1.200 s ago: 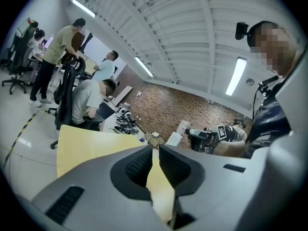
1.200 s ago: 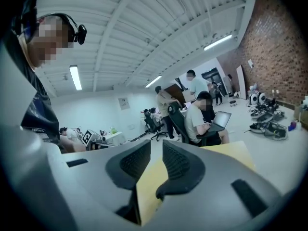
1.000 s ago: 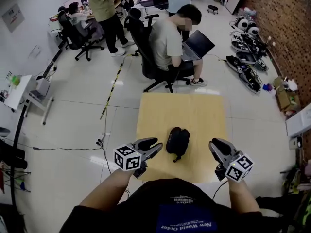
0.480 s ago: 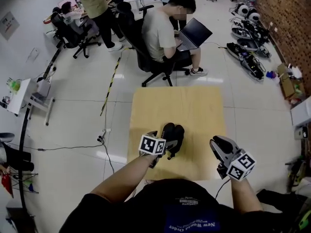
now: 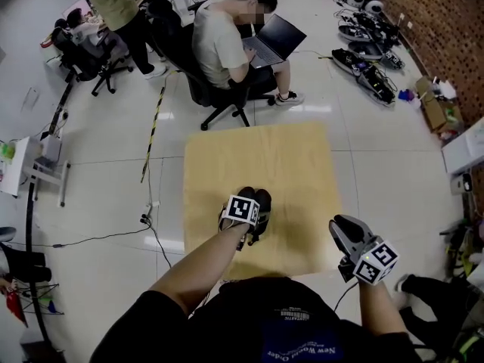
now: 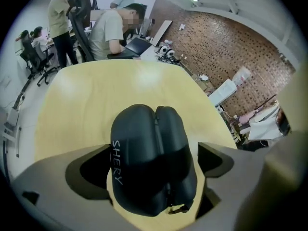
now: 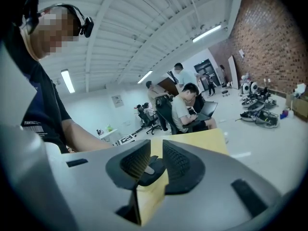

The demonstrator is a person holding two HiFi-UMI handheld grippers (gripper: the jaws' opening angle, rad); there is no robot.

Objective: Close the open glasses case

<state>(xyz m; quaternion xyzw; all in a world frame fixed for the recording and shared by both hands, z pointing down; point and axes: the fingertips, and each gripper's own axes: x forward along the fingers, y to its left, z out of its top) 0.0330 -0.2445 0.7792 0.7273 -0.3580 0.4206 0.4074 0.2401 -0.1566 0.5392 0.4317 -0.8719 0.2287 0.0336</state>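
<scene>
While the glasses case (image 6: 144,129) lies on the yellow wooden table (image 5: 257,157), just below the middle of the tabletop in the head view, the left gripper (image 6: 154,148) sits directly over its near end with its jaws spread wide. In the left gripper view the case fills the centre of the frame. It is a dark, rounded shell whose two halves meet along a zipper seam running up the middle. White lettering runs down its left half, and a small tab shows at its bottom end. One grey jaw stands on each side of it, the left jaw close against the lettered flank and the right jaw just beside the other flank. Whether either pad presses on the shell cannot be told. From the head view this gripper's marker cube (image 5: 241,209) covers most of the case, leaving only dark edges showing at the cube's upper and right sides.

At the lower right of the head view, the right gripper (image 7: 155,150) is held by the table's near right corner, well apart from the case. Its ribbed pads (image 7: 180,160) stand nearly together with only a slim gap, and nothing is held in it; only tabletop and the distant dark case show through
</scene>
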